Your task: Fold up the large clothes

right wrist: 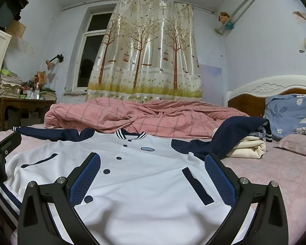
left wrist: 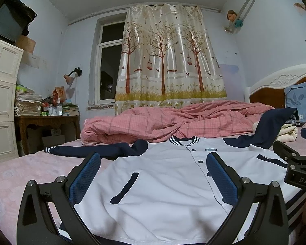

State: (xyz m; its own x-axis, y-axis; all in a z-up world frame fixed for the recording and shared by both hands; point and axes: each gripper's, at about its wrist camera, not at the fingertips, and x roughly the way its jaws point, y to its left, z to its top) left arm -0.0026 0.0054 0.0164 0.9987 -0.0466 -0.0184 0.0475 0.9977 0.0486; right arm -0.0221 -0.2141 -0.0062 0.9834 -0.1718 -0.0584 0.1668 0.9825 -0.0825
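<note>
On the bed (left wrist: 14, 175), a white jacket (left wrist: 161, 183) with navy sleeves is laid flat, front up, its striped collar (left wrist: 183, 139) turned toward the far side and its hem nearest the cameras. Navy buttons (right wrist: 106, 171) are seen down the closed front, a small oval badge (right wrist: 148, 148) is set on the chest, and a navy-trimmed pocket (right wrist: 197, 185) is placed on each side. One sleeve (left wrist: 87, 150) is stretched out flat over the pink sheet toward the desk side, its striped cuff at the far end; the other sleeve (right wrist: 234, 134) is draped up over a cream bundle (right wrist: 248, 147) near the blue pillow (right wrist: 289, 114). A crumpled pink checked quilt (right wrist: 142, 116) is heaped just beyond the collar, and behind it a tree-printed curtain (right wrist: 144, 51) is hung beside a dark window (right wrist: 89, 59). The left gripper (left wrist: 153, 175) is held low above the jacket's lower front, its blue-padded fingers spread wide with nothing between them. The right gripper (right wrist: 153, 175) is likewise held over the hem, fingers wide apart and empty, with the button line between them. Whether the fingertips touch the cloth cannot be told. Each gripper is partly seen at the edge of the other's view, the two being side by side over the hem.
</note>
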